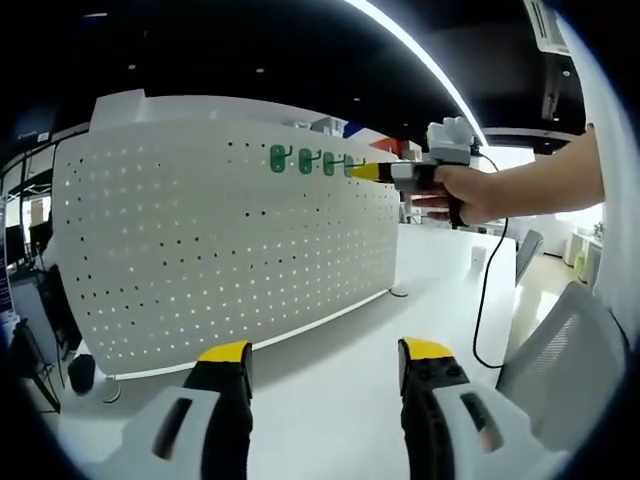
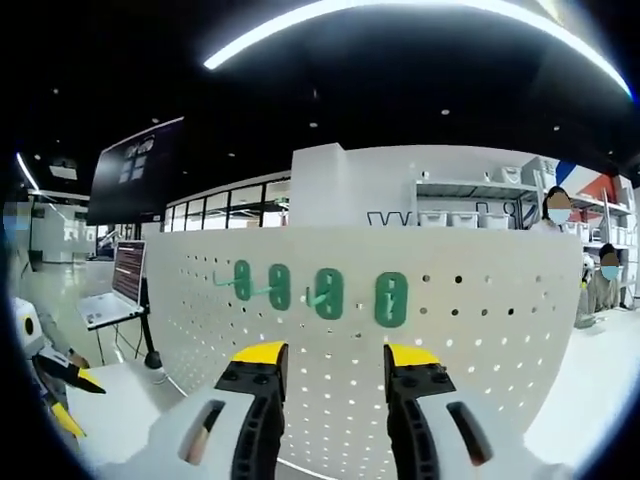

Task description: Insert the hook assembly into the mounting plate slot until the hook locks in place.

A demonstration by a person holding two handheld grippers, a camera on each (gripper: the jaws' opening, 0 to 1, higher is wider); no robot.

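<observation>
- Four green hooks are sitting in a row high on the white pegboard, which is standing upright on the white table.
- In the right gripper view the rightmost hook is lying just above and dead ahead of the right claw, a little toward its right jaw; the other three are running off to the left.
- Each hook plate's long axis is running vertical against the board, with its prong poking out toward the camera.
- The right claw's yellow-tipped jaws are standing apart with nothing between them, so it is open and carrying nothing.
- In the left gripper view a person's hand is holding that right gripper up at the row, its yellow tip right beside the rightmost hook; contact is too small to tell.
- The left claw is hanging low over the table, well apart from the hooks up and ahead, jaws spread and empty.
- The right hand is the nearer one by far, so any coming move is probably falling to it.
- Judging by how flat the hooks are sitting on the board, they are looking seated; locking is not something I can confirm from here.
- A laptop on a stand is sitting off to the left.
</observation>
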